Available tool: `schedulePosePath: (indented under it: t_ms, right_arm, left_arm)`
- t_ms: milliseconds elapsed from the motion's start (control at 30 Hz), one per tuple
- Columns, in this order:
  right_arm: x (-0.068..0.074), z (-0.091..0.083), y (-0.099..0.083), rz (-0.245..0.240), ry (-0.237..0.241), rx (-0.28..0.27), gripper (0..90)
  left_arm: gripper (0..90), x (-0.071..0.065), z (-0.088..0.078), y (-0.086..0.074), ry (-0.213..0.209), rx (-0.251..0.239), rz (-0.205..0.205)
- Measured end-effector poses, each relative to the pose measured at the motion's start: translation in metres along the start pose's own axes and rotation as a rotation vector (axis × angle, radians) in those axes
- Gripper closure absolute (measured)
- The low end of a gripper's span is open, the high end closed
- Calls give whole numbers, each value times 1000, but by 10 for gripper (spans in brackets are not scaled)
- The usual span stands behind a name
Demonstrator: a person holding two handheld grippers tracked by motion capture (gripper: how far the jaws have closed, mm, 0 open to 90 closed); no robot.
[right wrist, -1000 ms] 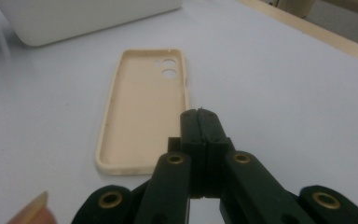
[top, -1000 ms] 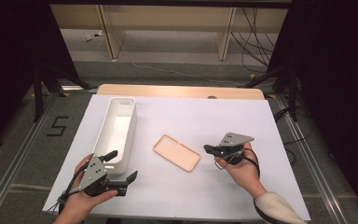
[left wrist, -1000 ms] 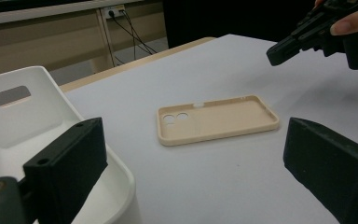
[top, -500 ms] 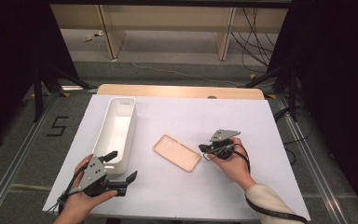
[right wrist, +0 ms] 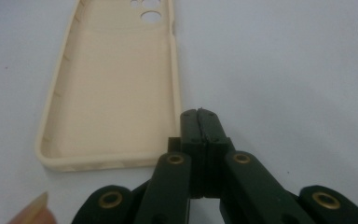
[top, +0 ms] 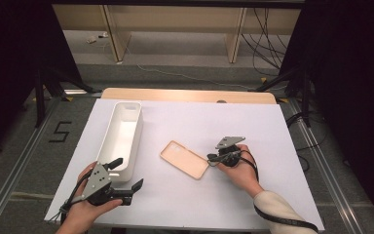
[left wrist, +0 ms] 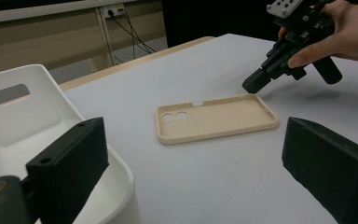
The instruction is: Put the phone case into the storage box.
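Beige soft-plastic phone case (top: 184,159) lies open side up on the white counter (top: 253,126), its near corner just ahead of the right gripper (top: 210,158), whose fingers are pressed together, probably to nudge or pry its rim. Left gripper (top: 129,173), fingers apart, waits beside the long white plastic tray (top: 121,134), the likely destination.
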State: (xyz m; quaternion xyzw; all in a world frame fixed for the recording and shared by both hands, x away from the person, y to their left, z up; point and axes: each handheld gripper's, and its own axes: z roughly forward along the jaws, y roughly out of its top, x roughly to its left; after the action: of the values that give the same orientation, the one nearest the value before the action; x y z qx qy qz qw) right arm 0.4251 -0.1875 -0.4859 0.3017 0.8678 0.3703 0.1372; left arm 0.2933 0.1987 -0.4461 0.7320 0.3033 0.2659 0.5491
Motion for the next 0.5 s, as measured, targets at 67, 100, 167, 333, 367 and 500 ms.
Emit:
schedulePosePath:
  t_ms: [67, 100, 167, 333, 367, 500]
  right_arm:
    - [1, 0, 0, 11, 7, 13, 900]
    - [1, 0, 0, 11, 7, 13, 900]
    - [1, 0, 0, 3, 16, 30, 900]
    - [1, -1, 0, 0, 13, 35, 900]
    - [1, -1, 0, 1, 13, 33, 900]
    - [3, 1, -1, 3, 8, 28, 900]
  left_arm:
    - [65, 0, 0, 0, 0, 1, 4]
    - [65, 0, 0, 0, 0, 1, 4]
    - [65, 0, 0, 0, 0, 1, 1]
    - [65, 0, 0, 0, 0, 0, 2]
    - [65, 0, 0, 0, 1, -1, -3]
    - [65, 0, 0, 0, -1, -1, -1]
